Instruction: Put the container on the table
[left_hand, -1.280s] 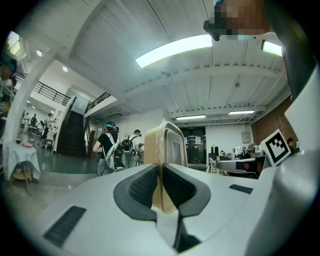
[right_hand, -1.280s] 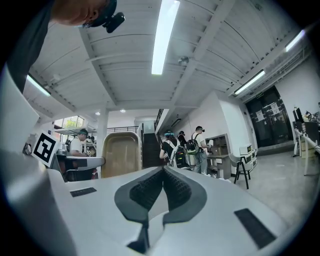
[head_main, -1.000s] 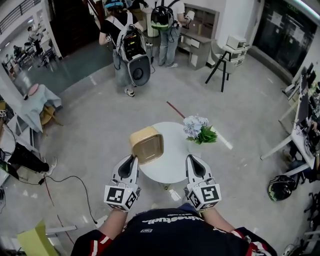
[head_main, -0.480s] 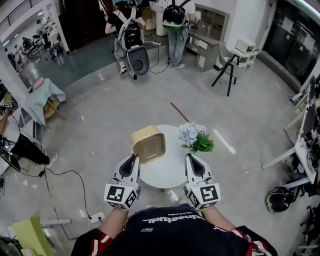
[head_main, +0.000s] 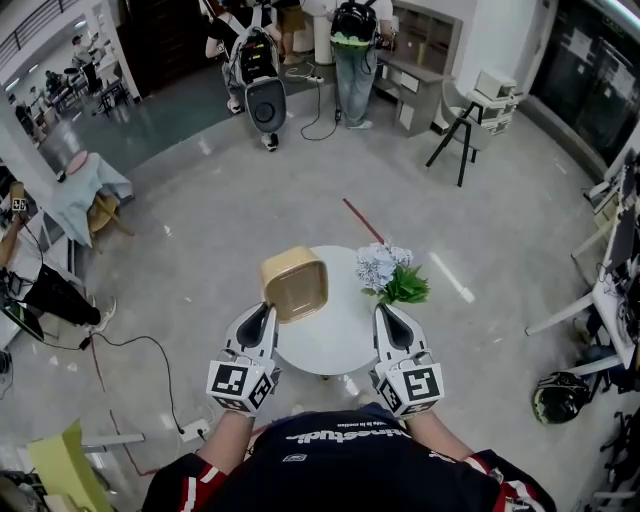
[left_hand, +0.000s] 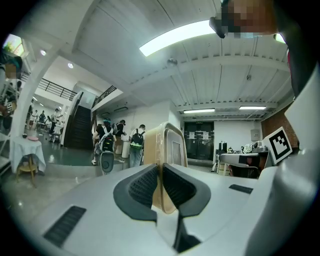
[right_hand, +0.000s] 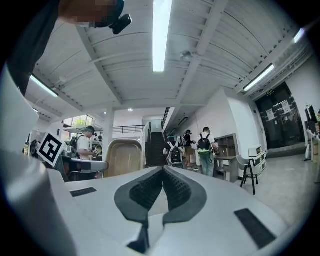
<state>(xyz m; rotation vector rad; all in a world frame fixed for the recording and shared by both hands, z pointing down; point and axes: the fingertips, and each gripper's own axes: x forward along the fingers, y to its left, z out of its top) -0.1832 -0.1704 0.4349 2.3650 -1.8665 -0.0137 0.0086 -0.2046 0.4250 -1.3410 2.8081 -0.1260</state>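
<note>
A tan, square plastic container (head_main: 295, 284) with rounded corners hangs tilted over the near left part of the round white table (head_main: 335, 345). My left gripper (head_main: 267, 310) is shut on its rim; in the left gripper view the thin rim (left_hand: 167, 150) stands pinched between the two dark pads. My right gripper (head_main: 386, 312) hovers over the table's near right edge, shut with nothing in it. In the right gripper view (right_hand: 163, 170) the container (right_hand: 122, 157) shows off to the left, held up on edge.
A bunch of pale flowers with green leaves (head_main: 390, 272) lies on the table's far right. Several people with backpacks (head_main: 355, 40) stand at the back near a grey counter (head_main: 420, 85). A black stool (head_main: 462, 130), cables (head_main: 150, 350) and a helmet (head_main: 560, 400) are on the floor.
Both grippers and the container have edged forward over the table, and the table sits slightly closer under them. The grip on the rim is the same. The people at the back have shifted.
</note>
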